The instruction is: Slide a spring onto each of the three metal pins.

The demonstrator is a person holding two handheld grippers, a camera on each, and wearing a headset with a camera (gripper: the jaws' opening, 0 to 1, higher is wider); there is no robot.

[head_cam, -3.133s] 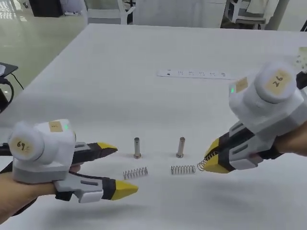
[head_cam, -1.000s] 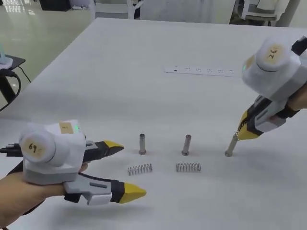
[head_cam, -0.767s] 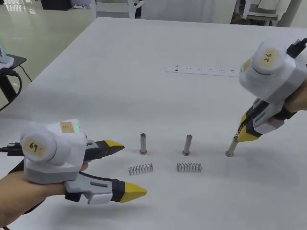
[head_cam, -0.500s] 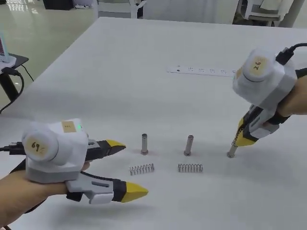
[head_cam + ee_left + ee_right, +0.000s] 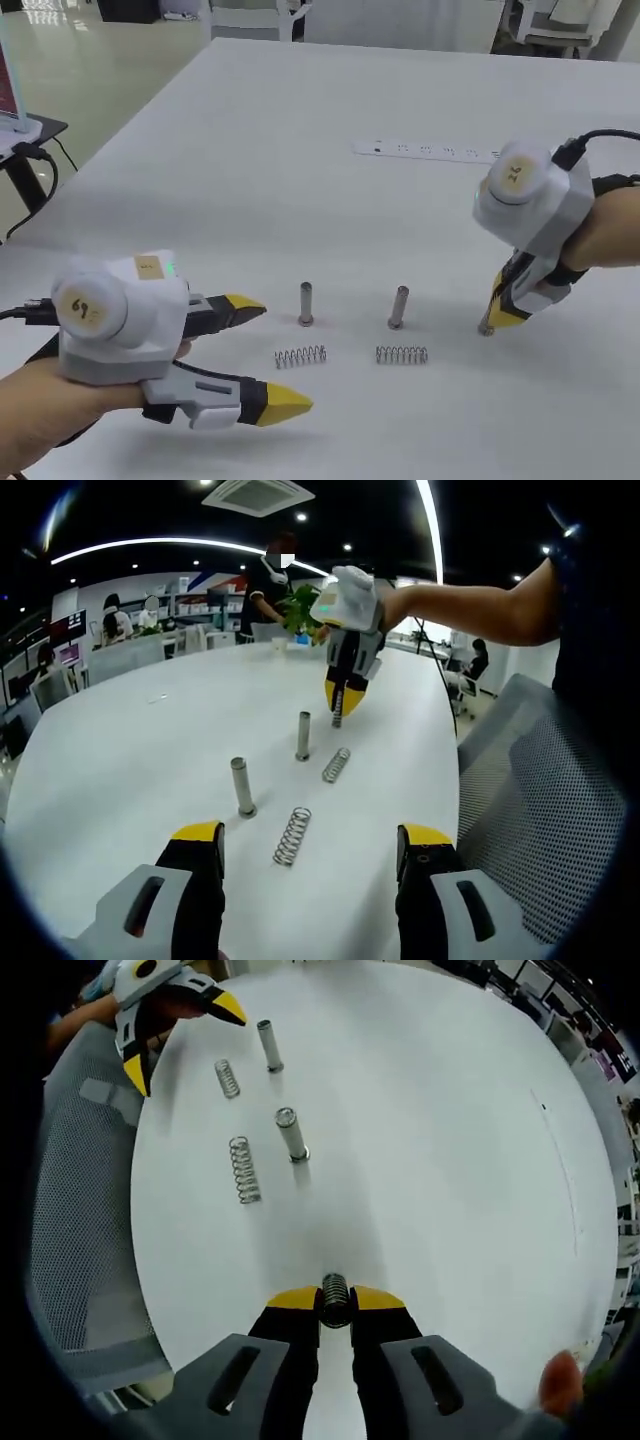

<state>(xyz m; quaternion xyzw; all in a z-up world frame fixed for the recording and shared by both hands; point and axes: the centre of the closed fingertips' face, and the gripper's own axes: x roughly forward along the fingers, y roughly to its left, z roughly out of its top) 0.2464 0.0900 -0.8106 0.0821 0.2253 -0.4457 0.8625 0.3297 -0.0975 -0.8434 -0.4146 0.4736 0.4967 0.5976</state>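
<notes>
Three metal pins stand in a row on the white table: the left pin (image 5: 306, 303), the middle pin (image 5: 399, 306) and the right pin (image 5: 486, 326). My right gripper (image 5: 500, 314) points down onto the right pin, shut on a spring (image 5: 334, 1298) held upright between its yellow tips; the pin's foot shows just below them. Two loose springs lie in front of the other pins, one (image 5: 301, 356) on the left and one (image 5: 401, 354) in the middle. My left gripper (image 5: 272, 354) hovers open at the near left, nothing between its fingers, aimed at the nearest spring (image 5: 291, 835).
A white power strip (image 5: 430, 153) lies farther back on the table (image 5: 250, 170). A grey mesh chair (image 5: 540, 780) stands at the table's near edge. People stand at the far end of the room in the left gripper view.
The right gripper lifted a spring off the table, carried it right to the third pin and has sunk lower over it. The left gripper stays open in place.
</notes>
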